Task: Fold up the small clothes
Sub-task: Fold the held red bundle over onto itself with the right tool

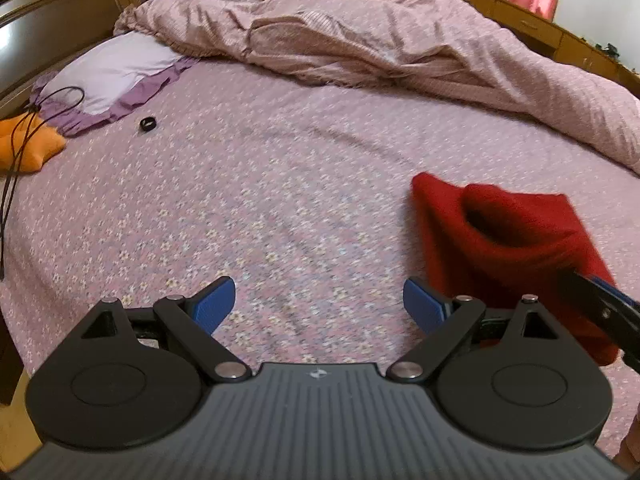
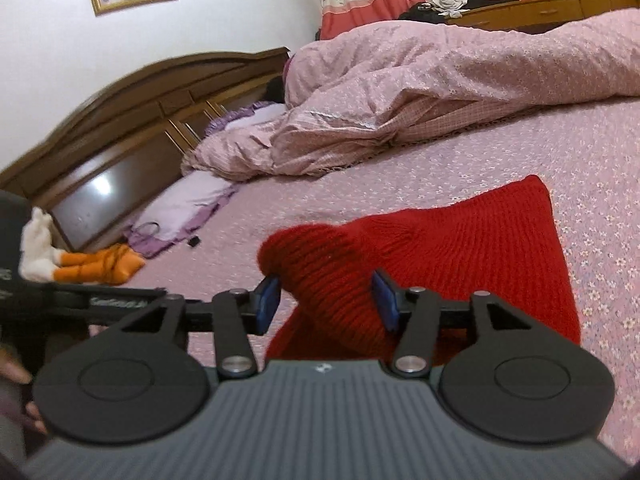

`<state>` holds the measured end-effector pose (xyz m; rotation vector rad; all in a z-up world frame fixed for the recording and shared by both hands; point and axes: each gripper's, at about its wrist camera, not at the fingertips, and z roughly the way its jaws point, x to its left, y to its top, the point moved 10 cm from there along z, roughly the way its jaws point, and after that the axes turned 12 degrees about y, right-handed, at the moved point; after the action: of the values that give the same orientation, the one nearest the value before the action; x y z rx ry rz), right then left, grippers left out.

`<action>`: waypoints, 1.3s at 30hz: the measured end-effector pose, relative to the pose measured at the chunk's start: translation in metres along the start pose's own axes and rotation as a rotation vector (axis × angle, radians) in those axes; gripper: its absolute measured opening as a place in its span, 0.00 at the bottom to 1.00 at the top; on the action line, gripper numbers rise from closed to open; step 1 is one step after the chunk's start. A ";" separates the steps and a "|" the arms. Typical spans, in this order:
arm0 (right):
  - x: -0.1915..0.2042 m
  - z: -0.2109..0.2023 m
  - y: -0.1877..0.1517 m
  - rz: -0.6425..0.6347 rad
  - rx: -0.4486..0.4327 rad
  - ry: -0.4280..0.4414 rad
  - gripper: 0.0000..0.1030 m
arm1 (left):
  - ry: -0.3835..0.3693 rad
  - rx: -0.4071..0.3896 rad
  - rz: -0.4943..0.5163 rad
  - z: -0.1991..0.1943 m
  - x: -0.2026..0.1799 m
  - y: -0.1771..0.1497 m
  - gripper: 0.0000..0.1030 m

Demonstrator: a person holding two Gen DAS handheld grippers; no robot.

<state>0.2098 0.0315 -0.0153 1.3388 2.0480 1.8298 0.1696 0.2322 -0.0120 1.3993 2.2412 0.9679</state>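
Centrally, garment: red knitted sweater [image 2: 460,248] lying on the flowered bed sheet [image 1: 280,200], below the rumpled quilt [image 1: 380,40].
Left gripper [image 1: 319,300]: jaws wide apart, nothing between.
Right gripper [image 2: 326,300]: jaws parted around a raised sweater fold, pads not pressing.

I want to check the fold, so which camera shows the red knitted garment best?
The right wrist view: the red knitted garment fills its centre, sharp enough to show the ribbing, with a bunched part between the right gripper pads. The left wrist view shows it blurred near the right edge, partly hidden.
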 end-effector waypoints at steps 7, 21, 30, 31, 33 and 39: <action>-0.010 -0.044 0.018 0.066 -0.090 -0.001 0.56 | -0.067 -0.045 0.018 -0.025 -0.026 0.017 0.91; -0.098 -0.082 0.009 0.296 -0.192 -0.179 0.59 | -0.163 -0.068 0.124 -0.034 -0.122 0.037 0.91; -0.131 -0.080 -0.013 0.429 -0.170 -0.220 0.65 | -0.138 -0.077 0.229 -0.007 -0.155 0.026 0.90; -0.134 -0.077 -0.015 0.442 -0.158 -0.225 0.65 | -0.138 -0.073 0.237 -0.003 -0.157 0.024 0.90; -0.137 -0.075 -0.018 0.452 -0.151 -0.223 0.66 | -0.136 -0.061 0.249 0.004 -0.160 0.019 0.90; -0.141 -0.068 -0.016 0.445 -0.134 -0.211 0.71 | -0.136 -0.072 0.256 0.013 -0.160 0.014 0.89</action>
<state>0.2485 -0.1087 -0.0757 1.9703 1.5847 1.8342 0.2609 0.1001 -0.0234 1.6944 1.9435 0.9879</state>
